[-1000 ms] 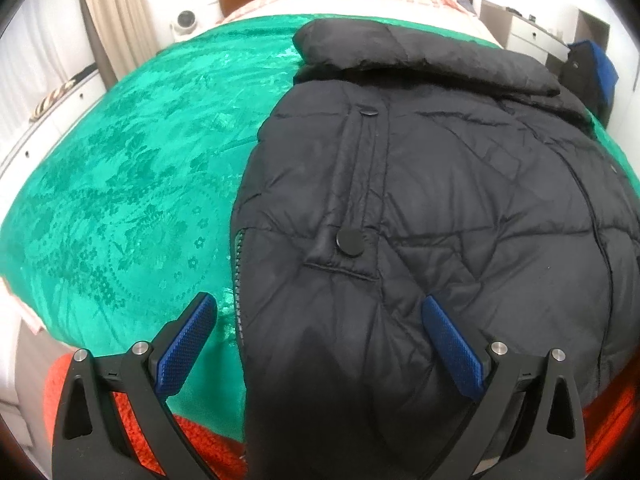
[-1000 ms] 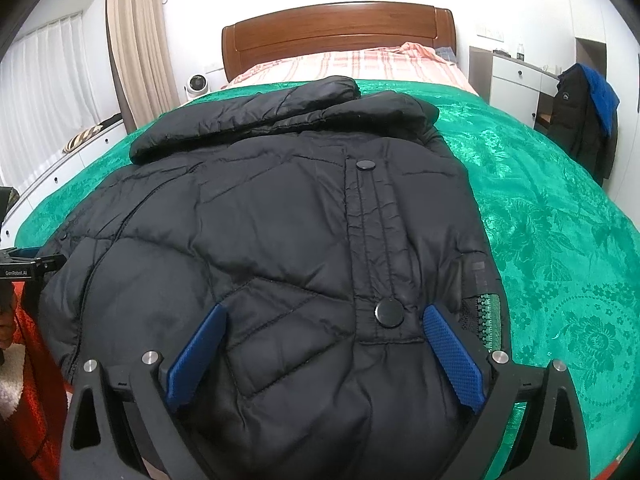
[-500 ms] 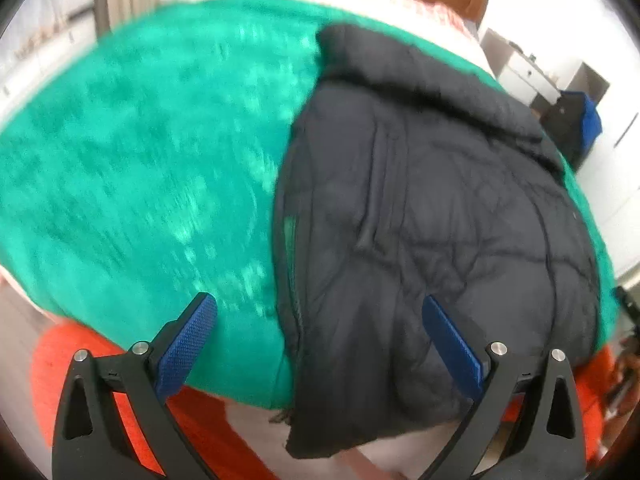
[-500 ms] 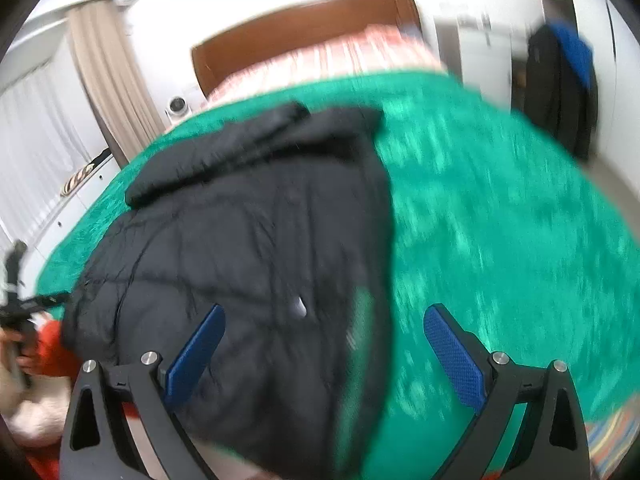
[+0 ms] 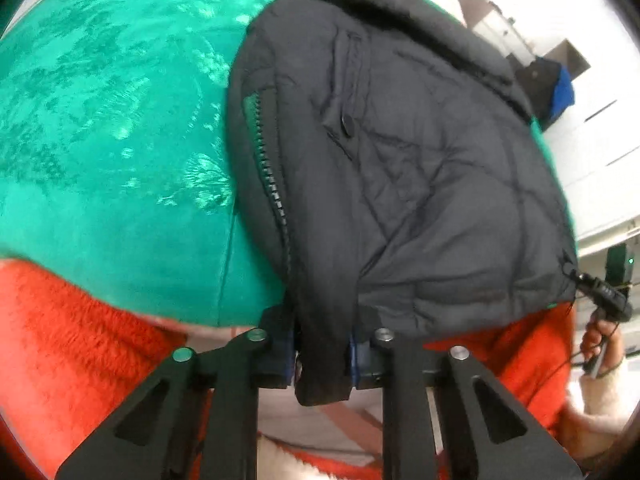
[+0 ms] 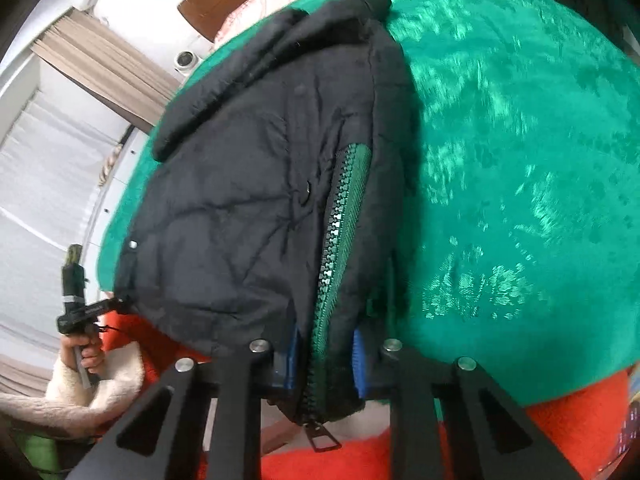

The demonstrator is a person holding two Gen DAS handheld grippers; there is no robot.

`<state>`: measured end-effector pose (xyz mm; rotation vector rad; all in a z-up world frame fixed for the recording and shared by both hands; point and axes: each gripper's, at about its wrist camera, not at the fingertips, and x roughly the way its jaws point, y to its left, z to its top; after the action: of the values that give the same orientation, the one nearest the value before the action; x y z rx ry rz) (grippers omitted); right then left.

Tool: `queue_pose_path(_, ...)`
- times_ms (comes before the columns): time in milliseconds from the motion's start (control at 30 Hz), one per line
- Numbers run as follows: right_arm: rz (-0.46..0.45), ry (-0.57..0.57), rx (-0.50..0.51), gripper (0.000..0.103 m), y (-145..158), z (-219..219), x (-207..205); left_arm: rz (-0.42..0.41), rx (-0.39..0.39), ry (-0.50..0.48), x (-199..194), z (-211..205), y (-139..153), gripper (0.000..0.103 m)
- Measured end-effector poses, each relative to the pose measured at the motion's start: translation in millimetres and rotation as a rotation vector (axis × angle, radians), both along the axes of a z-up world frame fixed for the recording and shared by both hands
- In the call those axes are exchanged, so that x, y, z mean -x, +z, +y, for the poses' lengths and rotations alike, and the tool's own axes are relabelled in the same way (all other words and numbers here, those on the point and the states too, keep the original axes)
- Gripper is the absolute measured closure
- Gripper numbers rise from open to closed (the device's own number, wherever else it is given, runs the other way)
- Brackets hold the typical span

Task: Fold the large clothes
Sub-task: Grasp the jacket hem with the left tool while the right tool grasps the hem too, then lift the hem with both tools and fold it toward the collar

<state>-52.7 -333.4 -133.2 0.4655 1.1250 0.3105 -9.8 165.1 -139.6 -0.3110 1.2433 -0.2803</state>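
Black jacket (image 5: 400, 160) lies on the green bedspread (image 5: 100, 120); its near hem corners have just been clamped by left gripper (image 5: 322, 354) and right gripper (image 6: 326, 356). Slippery padding could be lost if lifted unevenly.

Jacket (image 5: 420, 168): black quilted cloth, matt, puffy – zip teeth (image 6: 336, 236) of plastic look on green tape. Bedspread (image 5: 100, 128): green cloth, glossy, woven pattern. Sleeve (image 5: 68, 340): red fleece, rough pile. Headboard (image 6: 208, 12): brown wood, smooth – lightly glossy.
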Motion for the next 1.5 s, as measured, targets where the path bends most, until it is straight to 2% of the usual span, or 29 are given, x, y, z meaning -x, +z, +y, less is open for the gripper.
queue_pose_path(133,0.012,0.022,-0.009,0.083,24,0,20,0.012,0.01,-0.059,21,3,17,0.087)
queue_pose_path(300,0.132,-0.003,-0.109,0.083,17,-8,66,0.09,0.059,-0.106,66,18,26,0.087)
queue_pose_path(433,0.199,-0.016,-0.168,0.084,16,-4,97,0.118,0.052,-0.166,102,28,49,0.088)
queue_pose_path(533,0.205,-0.041,-0.231,0.085,24,-5,99,0.124,0.064,-0.171,94,37,66,0.088)
queue_pose_path(633,0.125,-0.056,-0.313,0.085,45,-12,72,0.074,0.161,-0.144,69,43,95,0.089)
queue_pose_path(767,-0.04,-0.05,-0.41,0.085,88,-23,5,-0.069,0.252,-0.131,11,47,149,0.089)
queue_pose_path(900,-0.167,-0.064,-0.431,0.086,120,-26,-90,-0.219,0.218,-0.092,-74,37,192,0.089)
queue_pose_path(967,-0.202,-0.108,-0.428,0.085,120,-30,-129,-0.274,0.212,-0.049,-128,29,203,0.088)
queue_pose_path(1033,-0.228,-0.162,-0.432,0.085,109,-33,-181,-0.324,0.165,-0.022,-167,24,199,0.082)
queue_pose_path(1067,-0.233,-0.185,-0.435,0.079,102,-38,-194,-0.341,0.131,0.001,-194,14,196,0.079)
queue_pose_path(1133,-0.213,-0.258,-0.434,0.058,77,-37,-228,-0.319,0.093,0.017,-226,-6,178,0.06)
queue_pose_path(1167,-0.197,-0.306,-0.431,0.023,62,-39,-242,-0.281,0.079,0.043,-246,-11,164,0.057)
queue_pose_path(1200,-0.186,-0.352,-0.391,0.001,54,-41,-247,-0.254,0.076,0.055,-252,-3,155,0.054)
queue_pose_path(1267,-0.19,-0.41,-0.317,0.001,48,-43,-247,-0.214,0.055,0.096,-260,-3,135,0.044)
queue_pose_path(1333,-0.217,-0.395,-0.233,0.001,51,-35,-242,-0.249,0.009,0.128,-256,2,131,0.027)
queue_pose_path(1433,-0.323,-0.257,-0.053,0.001,76,0,-235,-0.344,0.018,0.116,-239,-4,139,0.012)
queue_pose_path(1500,-0.381,-0.163,0.018,0.001,84,30,-237,-0.402,0.0,0.077,-239,-22,145,0.01)
